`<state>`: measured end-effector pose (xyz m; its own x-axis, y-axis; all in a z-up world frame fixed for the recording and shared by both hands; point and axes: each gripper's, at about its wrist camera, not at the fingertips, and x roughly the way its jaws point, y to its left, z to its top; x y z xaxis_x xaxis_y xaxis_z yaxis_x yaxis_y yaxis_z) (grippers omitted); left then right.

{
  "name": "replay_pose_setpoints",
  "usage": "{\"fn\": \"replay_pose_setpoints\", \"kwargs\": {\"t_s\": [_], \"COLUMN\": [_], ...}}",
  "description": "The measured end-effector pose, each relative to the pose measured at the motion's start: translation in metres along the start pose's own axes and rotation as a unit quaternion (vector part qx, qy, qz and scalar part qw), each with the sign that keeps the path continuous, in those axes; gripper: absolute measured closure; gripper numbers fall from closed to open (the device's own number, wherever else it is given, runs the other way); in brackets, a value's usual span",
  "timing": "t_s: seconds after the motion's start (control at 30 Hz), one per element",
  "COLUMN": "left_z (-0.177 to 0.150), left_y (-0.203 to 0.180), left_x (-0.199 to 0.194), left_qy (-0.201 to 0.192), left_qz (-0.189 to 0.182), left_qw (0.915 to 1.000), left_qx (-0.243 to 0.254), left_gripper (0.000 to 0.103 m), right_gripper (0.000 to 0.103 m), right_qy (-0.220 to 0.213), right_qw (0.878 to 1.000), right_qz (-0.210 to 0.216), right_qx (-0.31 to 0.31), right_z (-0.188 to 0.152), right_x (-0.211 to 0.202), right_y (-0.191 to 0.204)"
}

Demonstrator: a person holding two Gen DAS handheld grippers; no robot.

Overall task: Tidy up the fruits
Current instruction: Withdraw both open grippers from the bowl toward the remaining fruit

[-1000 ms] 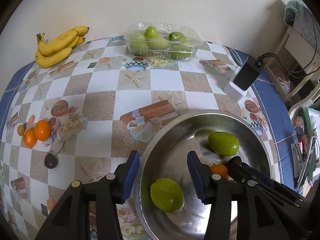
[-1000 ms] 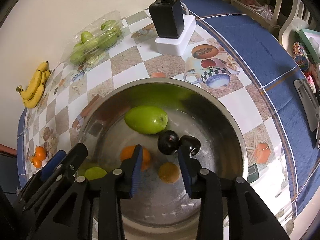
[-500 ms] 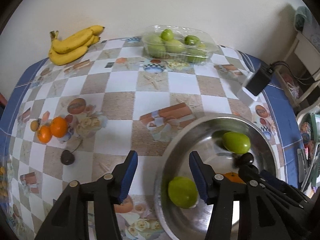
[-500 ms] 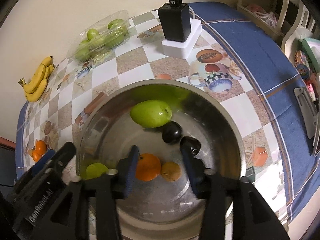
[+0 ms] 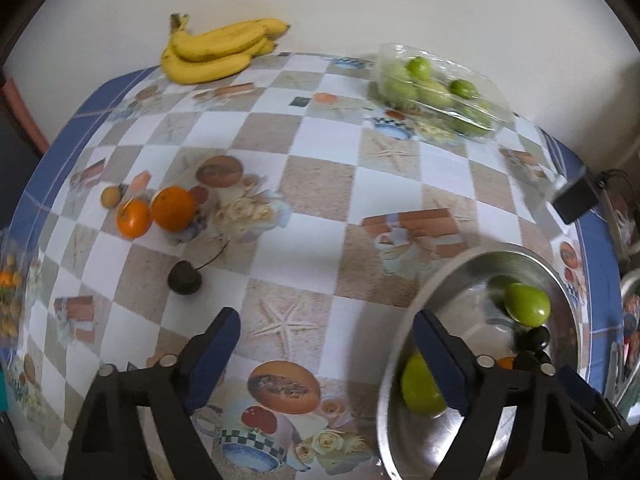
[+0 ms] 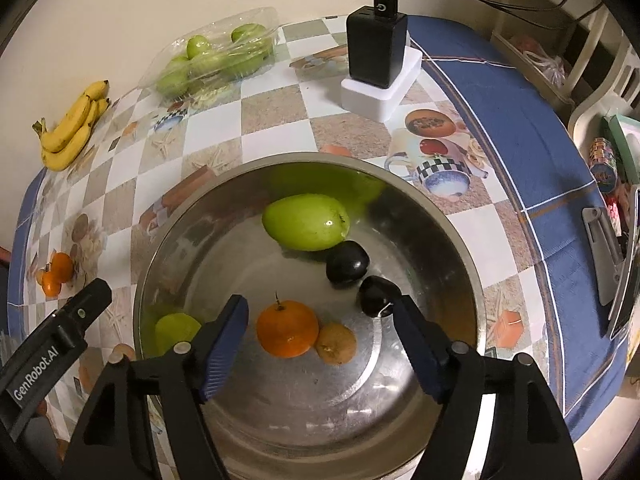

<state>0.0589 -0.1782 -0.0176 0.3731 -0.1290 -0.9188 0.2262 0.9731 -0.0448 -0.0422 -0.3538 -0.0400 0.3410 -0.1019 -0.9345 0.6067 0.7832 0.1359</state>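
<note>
A steel bowl (image 6: 460, 248) holds two green fruits (image 6: 306, 222), an orange (image 6: 287, 328), a small brown fruit (image 6: 337, 343) and two dark fruits (image 6: 346, 261). My right gripper (image 6: 320, 340) is open and empty above the bowl. My left gripper (image 5: 326, 344) is open and empty over the tablecloth, left of the bowl (image 5: 448, 272). On the table lie two oranges (image 5: 173, 208), a small brown fruit (image 5: 110, 196) and a dark fruit (image 5: 184, 278) with a stem.
Bananas (image 5: 216, 50) lie at the back left by the wall. A clear plastic tray of green fruits (image 5: 436, 90) stands at the back. A black charger on a white block (image 6: 376, 54) sits behind the bowl. Clutter lies off the table's right edge.
My left gripper has swung left, away from the bowl, toward the loose fruit on the table. My right gripper has opened wider and pulled back a little over the bowl.
</note>
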Motion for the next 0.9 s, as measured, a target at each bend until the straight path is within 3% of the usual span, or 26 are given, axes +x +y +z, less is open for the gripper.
{"fn": "replay_pose_setpoints", "kwargs": {"t_s": [0.1, 0.17, 0.47, 0.6, 0.9], "left_z": [-0.001, -0.002, -0.005, -0.005, -0.005], "left_y": [0.008, 0.014, 0.028, 0.036, 0.050], "left_x": [0.003, 0.006, 0.008, 0.007, 0.002], "left_qy": [0.005, 0.008, 0.004, 0.003, -0.007], "left_qz": [0.004, 0.005, 0.017, 0.021, 0.030], "left_qw": [0.9998, 0.9995, 0.9982, 0.9967, 0.9942], "left_qx": [-0.016, -0.030, -0.058, -0.079, -0.103], "left_gripper": [0.006, 0.000, 0.000, 0.000, 0.000], "right_gripper": [0.025, 0.018, 0.014, 0.002, 0.002], "right_qy": [0.004, 0.008, 0.009, 0.009, 0.005], "right_qw": [1.000, 1.000, 1.000, 1.000, 1.000], "right_qz": [-0.007, -0.008, -0.007, -0.006, -0.011], "right_qx": [-0.006, -0.010, -0.018, -0.018, -0.019], "right_z": [0.000, 0.000, -0.005, -0.006, -0.006], "right_x": [0.003, 0.005, 0.008, 0.009, 0.007], "right_y": [0.002, 0.003, 0.007, 0.008, 0.009]}}
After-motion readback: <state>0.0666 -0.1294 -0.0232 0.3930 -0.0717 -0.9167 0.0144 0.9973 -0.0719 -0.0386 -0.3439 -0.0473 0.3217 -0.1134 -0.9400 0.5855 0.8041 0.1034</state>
